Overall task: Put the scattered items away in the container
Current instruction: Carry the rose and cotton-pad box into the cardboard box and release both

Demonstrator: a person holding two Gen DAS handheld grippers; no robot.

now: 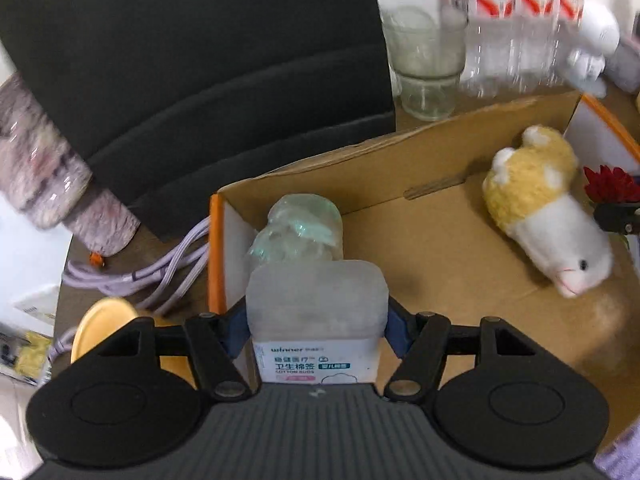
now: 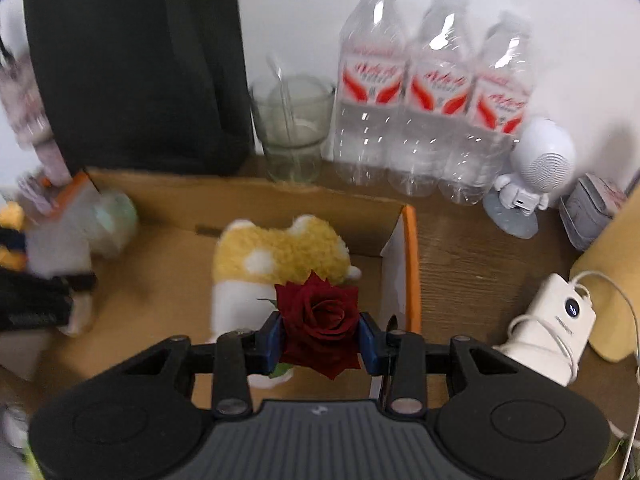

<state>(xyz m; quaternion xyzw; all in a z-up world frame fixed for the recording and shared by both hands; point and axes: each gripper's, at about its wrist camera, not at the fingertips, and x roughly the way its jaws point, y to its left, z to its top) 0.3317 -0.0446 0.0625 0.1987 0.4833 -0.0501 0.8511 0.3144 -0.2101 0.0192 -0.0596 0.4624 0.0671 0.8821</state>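
One cardboard box (image 1: 420, 240) sits open on the wooden tabletop (image 2: 472, 248), just in front of a black bag (image 1: 180, 80), a glass jar (image 2: 292, 128) and three water bottles (image 2: 432, 100). Inside the box, a yellow-and-white plush toy (image 1: 548, 216) lies near its orange-edged right end and a crumpled clear bottle (image 1: 300, 232) at its left end. The left claw (image 1: 318, 320) grips a cotton bud box (image 1: 316, 320) over the box's left end. The right claw (image 2: 320, 336) pinches a dark red rose (image 2: 320, 320) above the plush toy.
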